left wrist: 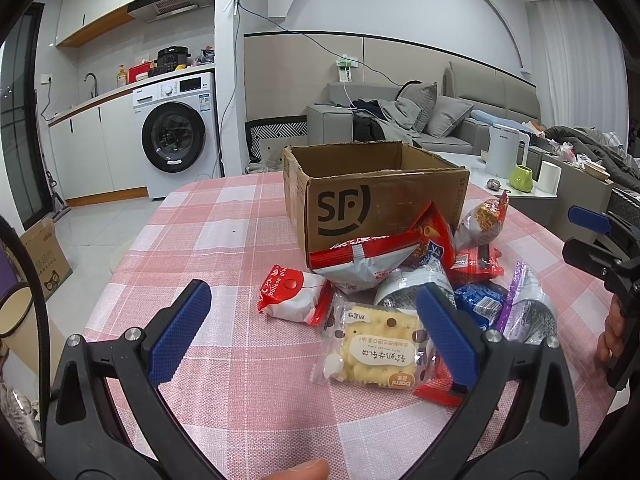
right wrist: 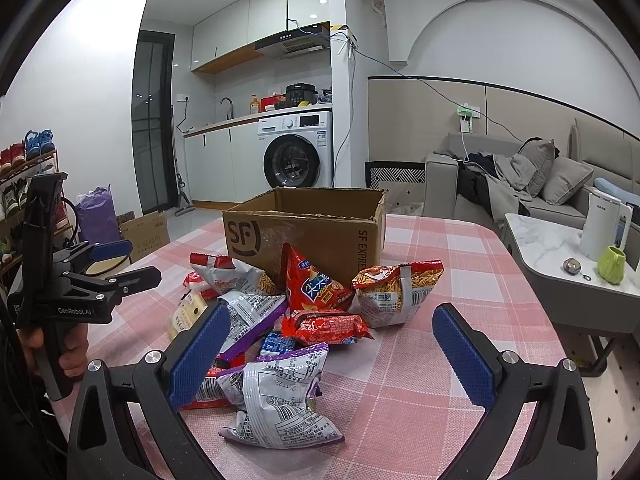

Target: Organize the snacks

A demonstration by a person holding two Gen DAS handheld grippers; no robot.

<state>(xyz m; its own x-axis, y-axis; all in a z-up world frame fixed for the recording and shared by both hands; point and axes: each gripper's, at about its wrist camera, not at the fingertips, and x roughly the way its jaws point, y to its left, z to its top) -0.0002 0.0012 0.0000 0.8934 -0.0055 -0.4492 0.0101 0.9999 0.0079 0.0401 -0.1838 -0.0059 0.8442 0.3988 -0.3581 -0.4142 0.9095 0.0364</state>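
Crinkled foil snack packets (right wrist: 280, 392) heaped beside square corrugated cardboard box (left wrist: 376, 196); grippers spread.

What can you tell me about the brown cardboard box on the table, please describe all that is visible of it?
The brown cardboard box is a corrugated shipping carton with a black "SF" logo on one side and "SF EXPRESS" lettering on another. Its top is open, with a rough, torn edge; no contents are visible inside. It stands upright on the pink checked tablecloth, behind the pile of snack packets. A red triangular chip bag and a red-and-white bag stand against its front. Neither gripper touches it.
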